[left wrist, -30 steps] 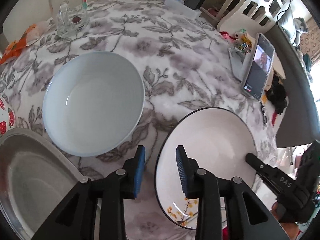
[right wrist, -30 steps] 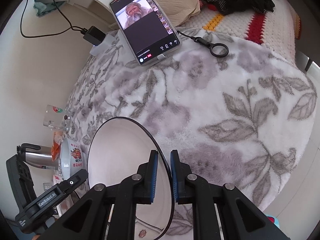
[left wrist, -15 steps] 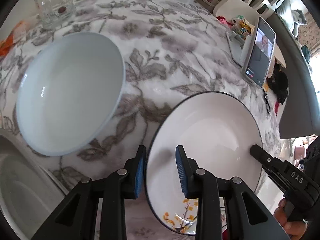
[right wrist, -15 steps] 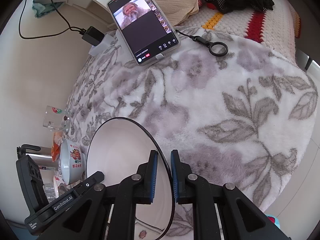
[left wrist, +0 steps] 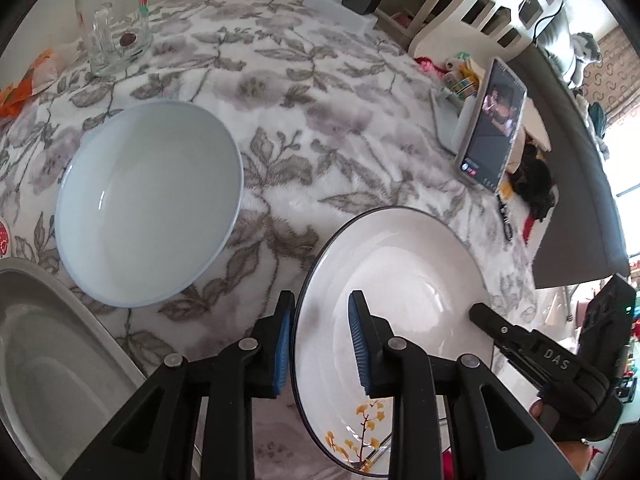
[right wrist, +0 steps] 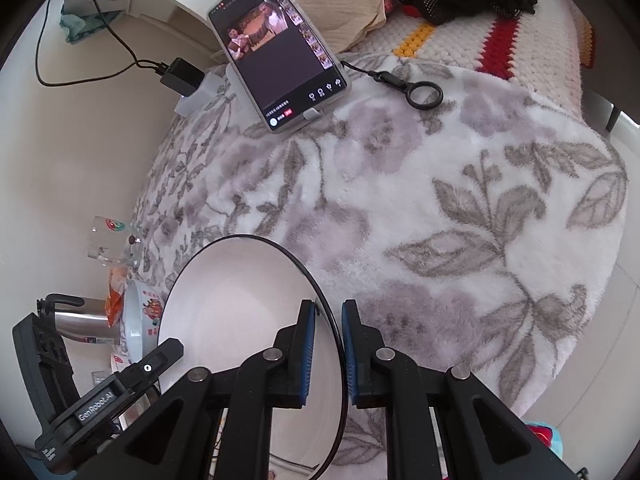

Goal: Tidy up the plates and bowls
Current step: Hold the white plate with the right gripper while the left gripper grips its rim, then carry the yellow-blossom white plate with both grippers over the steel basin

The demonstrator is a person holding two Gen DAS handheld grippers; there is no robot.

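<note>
Both claws on the black-rimmed bowl (left wrist: 400, 280).
My right claw (right wrist: 329, 346), marked "DAS", clamped its rim; my left claw (left wrist: 320, 340), marked "GenRobot.AI", straddled the opposite rim, apart.

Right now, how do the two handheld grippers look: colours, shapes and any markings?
Both are matte black plastic with angular linkage arms and silver round pivot pins. The fingers carry ribbed blue pads. The left gripper bears white "GenRobot.AI" lettering, seen from the right wrist view; the right gripper bears "DAS", seen from the left. No cables or sleeves show.
</note>
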